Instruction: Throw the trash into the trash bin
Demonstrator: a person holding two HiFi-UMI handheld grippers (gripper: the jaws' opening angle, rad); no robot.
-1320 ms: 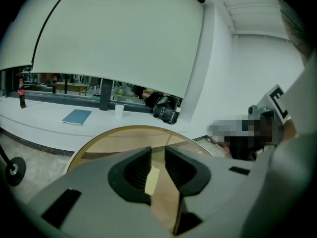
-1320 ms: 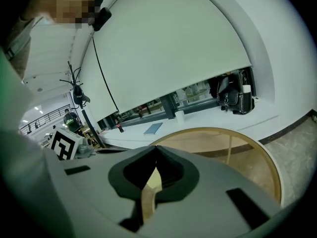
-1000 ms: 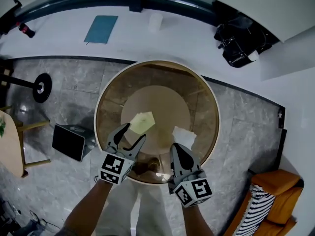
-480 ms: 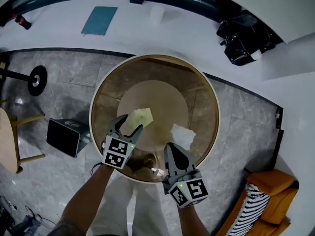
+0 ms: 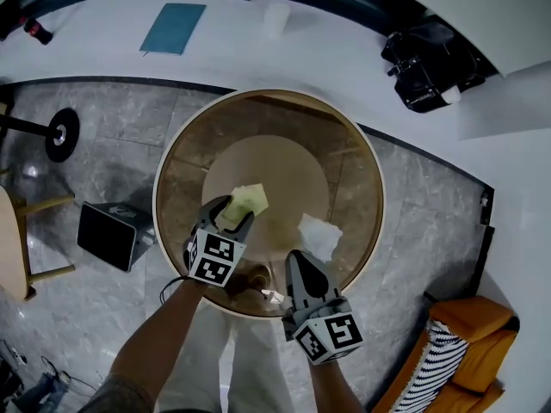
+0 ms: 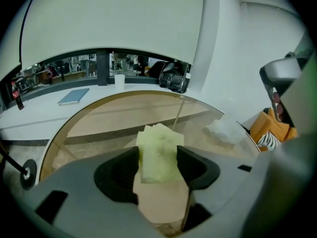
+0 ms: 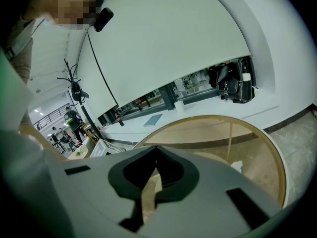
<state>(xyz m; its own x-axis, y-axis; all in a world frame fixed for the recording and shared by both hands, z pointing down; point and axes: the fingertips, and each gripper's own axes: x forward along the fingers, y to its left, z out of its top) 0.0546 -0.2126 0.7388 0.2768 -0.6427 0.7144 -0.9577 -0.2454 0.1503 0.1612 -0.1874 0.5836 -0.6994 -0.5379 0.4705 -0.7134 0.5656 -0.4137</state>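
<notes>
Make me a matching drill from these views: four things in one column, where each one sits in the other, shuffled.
1 yellow paper
2 tissue
3 book
4 bag

A ledge, right side
B between the left gripper's jaws
C loose on the table
D ledge, left side

Pairs: 1-B, 2-C, 3-D, 4-A

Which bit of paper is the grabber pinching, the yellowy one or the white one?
The yellow-green paper: it sits pinched between the jaws of the left gripper. The white crumpled tissue lies loose on the glass table, with nothing holding it.
</notes>
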